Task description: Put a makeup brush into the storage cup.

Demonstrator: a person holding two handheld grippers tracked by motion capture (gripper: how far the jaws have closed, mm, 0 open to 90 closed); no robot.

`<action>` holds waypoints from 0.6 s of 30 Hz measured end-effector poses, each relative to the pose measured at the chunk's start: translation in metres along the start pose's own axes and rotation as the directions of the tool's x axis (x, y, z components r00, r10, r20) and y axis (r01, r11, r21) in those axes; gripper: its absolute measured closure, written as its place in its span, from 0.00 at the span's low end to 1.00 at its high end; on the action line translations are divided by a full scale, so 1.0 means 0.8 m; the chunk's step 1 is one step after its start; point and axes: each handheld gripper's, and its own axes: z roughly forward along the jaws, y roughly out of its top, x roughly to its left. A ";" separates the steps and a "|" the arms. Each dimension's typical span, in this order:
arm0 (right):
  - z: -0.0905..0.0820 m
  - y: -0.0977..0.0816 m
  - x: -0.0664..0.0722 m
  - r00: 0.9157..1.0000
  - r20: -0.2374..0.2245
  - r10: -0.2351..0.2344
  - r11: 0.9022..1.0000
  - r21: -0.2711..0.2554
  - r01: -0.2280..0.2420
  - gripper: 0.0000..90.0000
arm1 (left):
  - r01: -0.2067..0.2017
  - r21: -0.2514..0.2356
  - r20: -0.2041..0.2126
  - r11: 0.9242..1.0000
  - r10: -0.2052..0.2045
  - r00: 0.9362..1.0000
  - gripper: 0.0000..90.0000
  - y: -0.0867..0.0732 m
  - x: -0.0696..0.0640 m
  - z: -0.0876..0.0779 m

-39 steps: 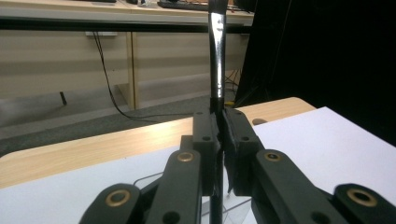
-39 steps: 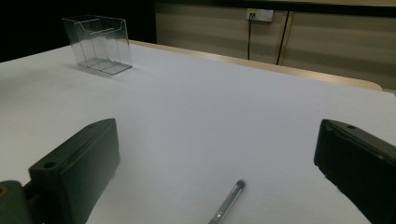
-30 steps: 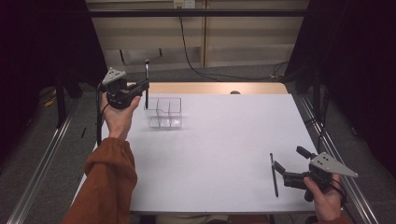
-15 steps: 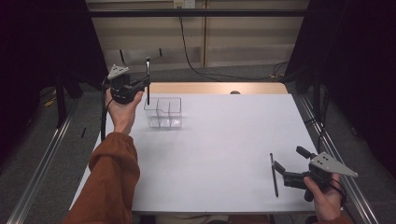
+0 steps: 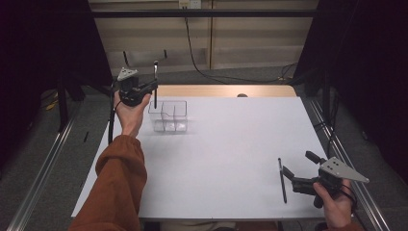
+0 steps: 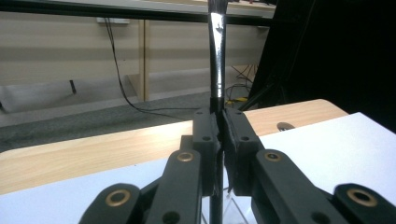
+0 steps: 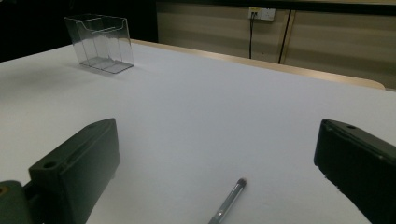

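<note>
A slim black pen (image 5: pixel 155 84) stands upright, clamped between jaws above the near-left compartment of a clear acrylic organizer (image 5: pixel 168 116) at the table's far left; a second pen (image 5: pixel 282 180) lies flat near the front right edge.

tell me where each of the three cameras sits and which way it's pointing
High view: fixed above the person's side, looking forward and down on the white table; both forearms, the left tool and the right tool show.
Left gripper view: rides the left tool, looking along its jaws shut on an upright black pen, toward the far wall.
Right gripper view: rides the right tool, low over the table, open jaws either side of a second pen.
Shared: the clear organizer shows in the high and right gripper views.
</note>
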 end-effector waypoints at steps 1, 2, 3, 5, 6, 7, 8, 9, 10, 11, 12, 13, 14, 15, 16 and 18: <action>0.000 0.000 0.000 1.000 0.000 -0.006 1.000 0.002 0.006 0.00 | -0.001 0.007 -0.003 1.000 0.001 1.000 0.94 -0.002 0.001 0.002; 0.001 0.000 0.000 1.000 0.003 -0.007 1.000 0.003 0.007 0.00 | -0.011 0.011 -0.014 1.000 0.011 1.000 0.94 -0.003 0.001 0.004; 0.000 0.000 0.000 1.000 0.001 -0.011 1.000 0.004 0.011 0.00 | -0.015 0.016 -0.012 1.000 0.015 1.000 0.94 -0.005 0.002 0.006; 0.000 0.000 0.000 1.000 0.001 -0.010 1.000 0.006 0.010 0.00 | -0.018 0.022 -0.012 1.000 0.018 1.000 0.94 -0.008 0.002 0.008; 0.001 0.000 0.000 1.000 0.000 -0.007 1.000 0.004 0.007 0.00 | -0.023 0.022 -0.010 0.999 0.023 1.000 0.94 -0.010 0.002 0.009; 0.000 0.000 -0.001 1.000 0.003 -0.008 1.000 0.003 0.008 0.00 | -0.019 0.022 0.003 1.000 0.019 1.000 0.94 -0.011 0.002 0.010; 0.000 0.000 -0.001 1.000 0.004 -0.007 1.000 0.003 0.007 0.00 | -0.022 0.026 -0.002 0.999 0.022 1.000 0.94 -0.012 0.002 0.011; 0.000 0.000 -0.001 1.000 0.003 -0.007 1.000 0.004 0.007 0.00 | -0.021 0.028 -0.001 0.999 0.021 1.000 0.94 -0.013 0.001 0.012; 0.000 0.000 -0.001 1.000 0.003 -0.010 1.000 0.005 0.009 0.00 | -0.014 0.031 0.007 0.999 0.014 1.000 0.94 -0.014 0.002 0.012; 0.000 0.000 -0.001 1.000 0.003 -0.008 1.000 0.004 0.008 0.00 | -0.019 0.034 0.006 0.999 0.019 1.000 0.94 -0.015 0.003 0.012; -0.001 0.000 -0.001 1.000 0.003 -0.008 1.000 0.004 0.008 0.00 | -0.015 0.035 0.006 0.999 0.015 1.000 0.94 -0.015 0.003 0.012; -0.001 0.000 -0.001 1.000 0.003 -0.007 1.000 0.005 0.007 0.00 | -0.012 0.033 0.009 0.999 0.011 1.000 0.94 -0.016 0.003 0.012; -0.001 -0.001 -0.001 1.000 0.003 -0.008 1.000 0.004 0.008 0.00 | -0.013 0.034 0.007 0.999 0.013 1.000 0.94 -0.017 0.003 0.012; -0.001 -0.001 -0.001 1.000 0.003 -0.007 1.000 0.003 0.007 0.00 | -0.012 0.037 0.006 0.999 0.012 1.000 0.94 -0.018 0.003 0.012; -0.001 -0.001 -0.001 1.000 0.003 -0.006 1.000 0.004 0.006 0.00 | -0.013 0.039 0.002 0.999 0.013 1.000 0.94 -0.019 0.003 0.012; -0.001 0.000 0.000 1.000 0.003 -0.006 1.000 0.003 0.006 0.00 | -0.002 0.041 0.013 0.999 0.002 1.000 0.94 -0.022 0.003 0.014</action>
